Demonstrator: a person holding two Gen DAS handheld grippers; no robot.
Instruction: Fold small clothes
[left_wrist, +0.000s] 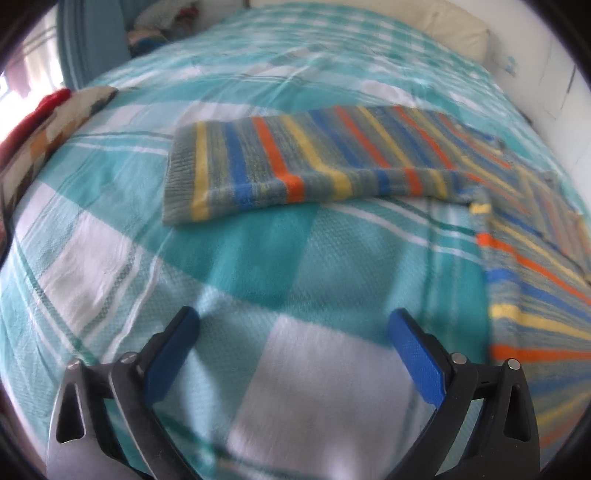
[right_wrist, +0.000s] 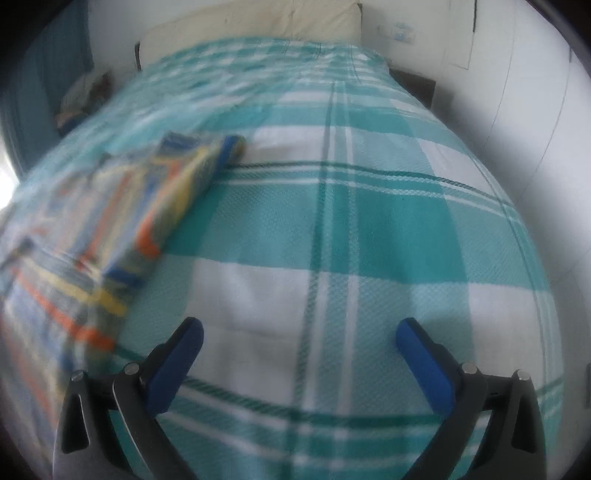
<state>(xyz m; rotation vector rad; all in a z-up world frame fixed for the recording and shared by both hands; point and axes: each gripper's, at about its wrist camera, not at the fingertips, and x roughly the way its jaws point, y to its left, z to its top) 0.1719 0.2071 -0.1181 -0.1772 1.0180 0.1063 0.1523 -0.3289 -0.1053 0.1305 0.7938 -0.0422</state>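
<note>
Lying beyond left hand-held gripper: striped sweater.

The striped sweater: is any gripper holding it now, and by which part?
Nothing is held. Left gripper and right gripper are both open and apart from the striped sweater.

A bedroom in a home. A bed fills both views, covered with a teal-and-white checked bedspread. At its far edge a cream pillow lies against a white wall, and the same pillow shows in the left wrist view. A striped knitted garment lies on the bedspread. At the bed's left edge sits a patterned cushion. Past the far left corner a blue curtain hangs beside a heap of clothes, blurred
</note>
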